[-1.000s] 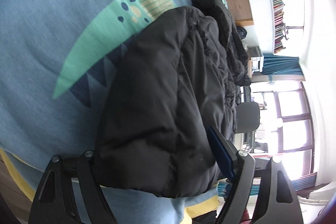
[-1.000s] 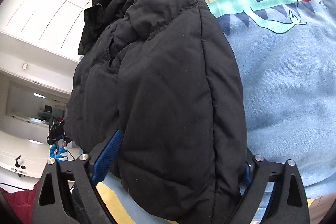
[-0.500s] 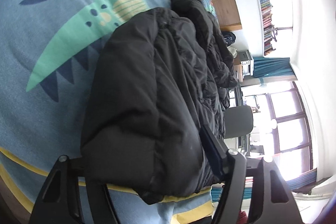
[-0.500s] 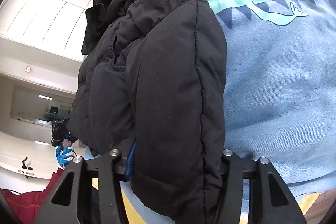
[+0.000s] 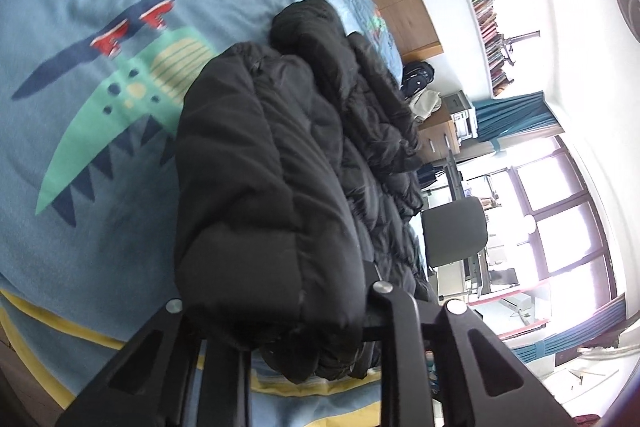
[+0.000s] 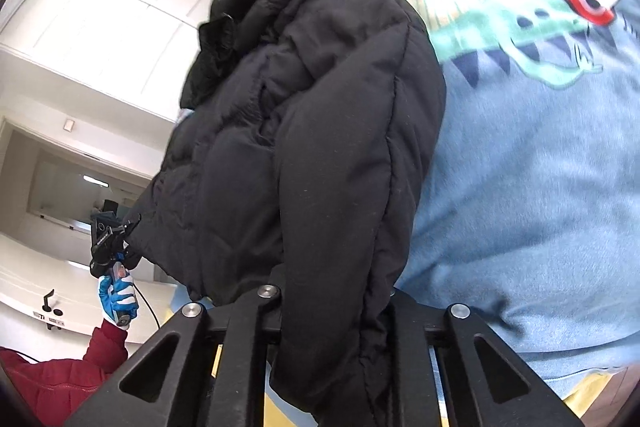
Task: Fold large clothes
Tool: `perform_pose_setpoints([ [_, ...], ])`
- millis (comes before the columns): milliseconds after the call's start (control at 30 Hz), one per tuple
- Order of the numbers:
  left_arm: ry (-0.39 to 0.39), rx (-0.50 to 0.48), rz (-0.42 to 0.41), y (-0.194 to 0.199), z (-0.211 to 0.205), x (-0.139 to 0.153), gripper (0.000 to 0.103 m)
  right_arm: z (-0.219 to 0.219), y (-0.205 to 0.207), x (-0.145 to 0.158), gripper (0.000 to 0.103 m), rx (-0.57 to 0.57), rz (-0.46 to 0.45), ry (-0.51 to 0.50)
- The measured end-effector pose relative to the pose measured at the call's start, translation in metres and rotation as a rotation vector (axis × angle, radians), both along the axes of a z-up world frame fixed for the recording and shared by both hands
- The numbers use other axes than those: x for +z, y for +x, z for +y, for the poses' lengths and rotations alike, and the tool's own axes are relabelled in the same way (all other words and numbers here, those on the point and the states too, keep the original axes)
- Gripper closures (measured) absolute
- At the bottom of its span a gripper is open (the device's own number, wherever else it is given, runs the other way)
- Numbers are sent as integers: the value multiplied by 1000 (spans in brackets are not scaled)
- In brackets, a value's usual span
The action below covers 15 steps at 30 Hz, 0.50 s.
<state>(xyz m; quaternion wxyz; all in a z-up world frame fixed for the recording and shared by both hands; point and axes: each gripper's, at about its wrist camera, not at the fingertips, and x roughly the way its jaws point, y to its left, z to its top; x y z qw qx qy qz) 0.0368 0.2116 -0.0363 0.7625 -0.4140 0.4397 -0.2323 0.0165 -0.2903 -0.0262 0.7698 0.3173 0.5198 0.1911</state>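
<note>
A black puffer jacket [image 5: 260, 163] lies bunched on a blue bedspread with a green crocodile print [image 5: 80, 147]. My left gripper [image 5: 280, 311] is shut on the jacket's near hem at its left corner. The jacket also fills the right wrist view [image 6: 320, 147]. My right gripper [image 6: 332, 299] is shut on the hem at the other corner, with fabric hanging down between the jaws. The far end of the jacket with its hood [image 5: 308, 23] rests on the bed. The left gripper, held by a blue-gloved hand, shows small in the right wrist view [image 6: 108, 243].
The bed's near edge has a yellow stripe [image 5: 60, 323]. A grey office chair [image 5: 456, 231] and a desk with a printer [image 5: 460, 115] stand beyond the bed by a bright window. White wardrobe doors [image 6: 100, 7] are on the other side.
Both grippers closed from open onto the jacket's near hem. The hem is now pinched and lifted slightly, and the jacket has bunched narrower.
</note>
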Motion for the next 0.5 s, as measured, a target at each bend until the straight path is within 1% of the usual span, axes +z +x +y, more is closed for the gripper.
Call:
perform_pose_setpoints([
  [167,-15,34,-62,10,4,39,84,-12,9,44,89,-85,-112,56],
  [300,-19,49,-117,23,9,75,85,-25,19,82,89,-157,-189,78],
  [400,-5,47,-167,44,6,109,85,-35,33,112,90,-204,-236,84],
  [500,3,56,-212,75,1,146,85,-46,55,137,90,-263,-265,109],
])
